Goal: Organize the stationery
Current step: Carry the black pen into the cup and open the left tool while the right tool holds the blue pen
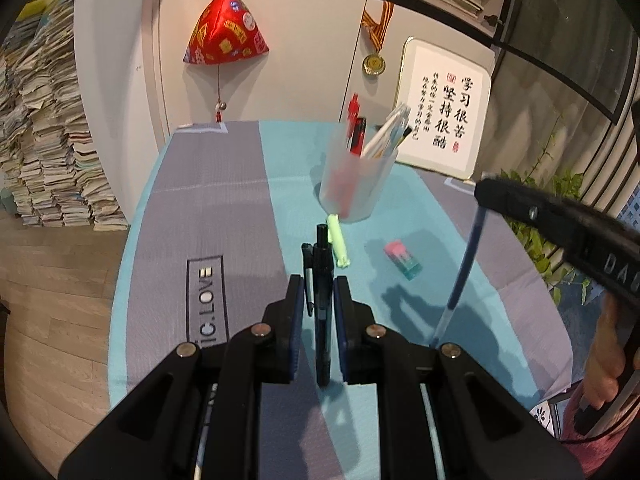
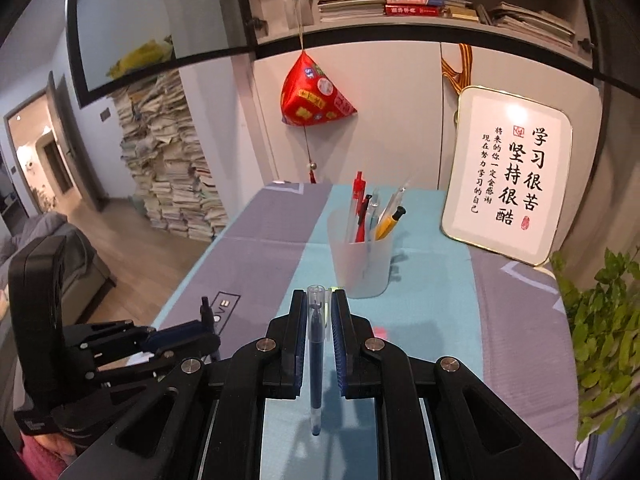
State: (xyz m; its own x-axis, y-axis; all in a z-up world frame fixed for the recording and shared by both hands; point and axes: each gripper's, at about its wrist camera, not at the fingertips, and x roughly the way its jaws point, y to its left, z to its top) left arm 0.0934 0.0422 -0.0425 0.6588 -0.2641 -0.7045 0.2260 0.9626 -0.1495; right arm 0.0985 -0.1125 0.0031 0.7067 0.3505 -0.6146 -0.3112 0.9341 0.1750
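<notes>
Black jaws are pinching a pen on each side. The left gripper (image 1: 316,300) is holding a dark pen (image 1: 322,312) with a clip, its long axis running straight ahead along the fingers, its tip pointing at the cup. The right gripper (image 2: 318,312) is gripping a clear pen (image 2: 315,360) with a dark blue refill, also lined up along its fingers (seen from the left camera, this pen is hanging steeply down from the jaws).

The frosted cup (image 2: 362,264), already bristling with pens, is standing on the blue-and-grey cloth (image 2: 432,300) ahead of both grippers; for the left one it is lying ahead and a little to the right, for the right one almost dead ahead and seemingly nearer. A green marker (image 1: 338,246) is lying beside the cup's foot, and a pink-and-teal eraser (image 1: 402,260) is sitting apart to the right. Each pen probably needs tipping upright over the rim before release.
</notes>
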